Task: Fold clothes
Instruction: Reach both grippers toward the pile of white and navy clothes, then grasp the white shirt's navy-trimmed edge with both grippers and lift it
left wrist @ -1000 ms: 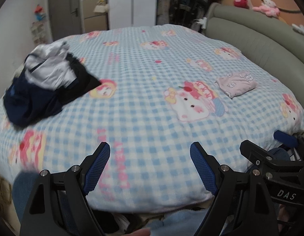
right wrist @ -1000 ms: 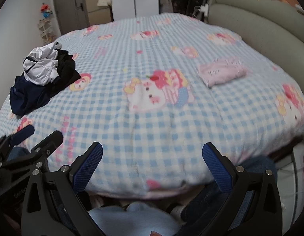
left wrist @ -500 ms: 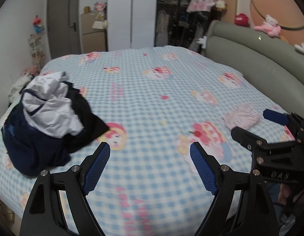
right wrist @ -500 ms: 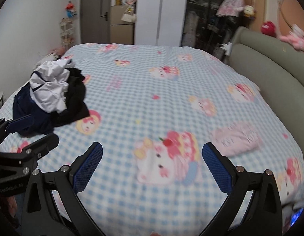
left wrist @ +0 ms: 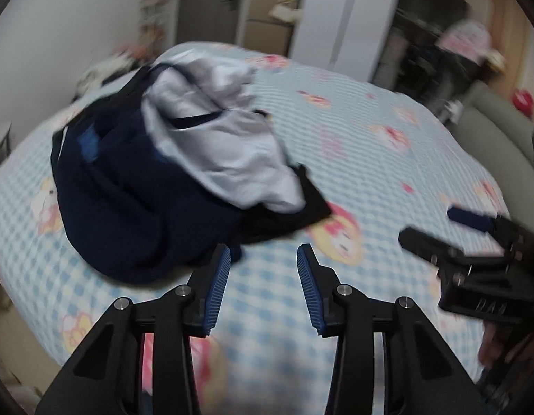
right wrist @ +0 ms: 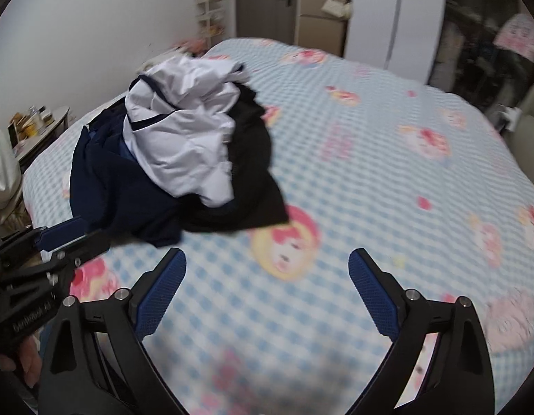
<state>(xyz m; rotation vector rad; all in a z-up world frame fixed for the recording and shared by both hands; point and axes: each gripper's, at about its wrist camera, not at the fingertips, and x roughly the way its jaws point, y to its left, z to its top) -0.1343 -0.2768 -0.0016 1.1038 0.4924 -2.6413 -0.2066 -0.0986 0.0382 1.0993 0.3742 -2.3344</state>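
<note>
Heap of clothes (left wrist: 170, 180) found on the bed (left wrist: 388, 159), upper left of the left wrist frame: white garment (left wrist: 225, 145) on top, navy garment (left wrist: 128, 221) beneath and toward lower left, black garment (left wrist: 294, 214) trailing toward frame centre. Same heap (right wrist: 177, 159) seen in the upper left of the right wrist frame. Long axis of the heap judged to run from upper centre down to lower left in the left wrist frame; blur prevents a finer reading.

Left gripper (left wrist: 263, 266) noted just below the heap's near edge, left pad tip overlapping the navy hem in the picture; contact not confirmed. Jaws about half apart, just been closing, nothing but checked bedcover visible between them. No cloth gripped.

Right gripper (right wrist: 267, 269) noted lower centre of its frame, heap up and to the left, clear bedcover between. Jaws wide, narrowed only slightly, holding nothing. Also visible at the right edge of the left wrist frame (left wrist: 450, 231), well apart from the heap.

Left gripper judged the nearer. Coming move judged to need a short advance up and left onto the heap's near edge, then closure on a single layer; risk of catching navy and black together.

Small pink item (right wrist: 512, 321) at lower right of the right wrist frame, too blurred to identify.
</note>
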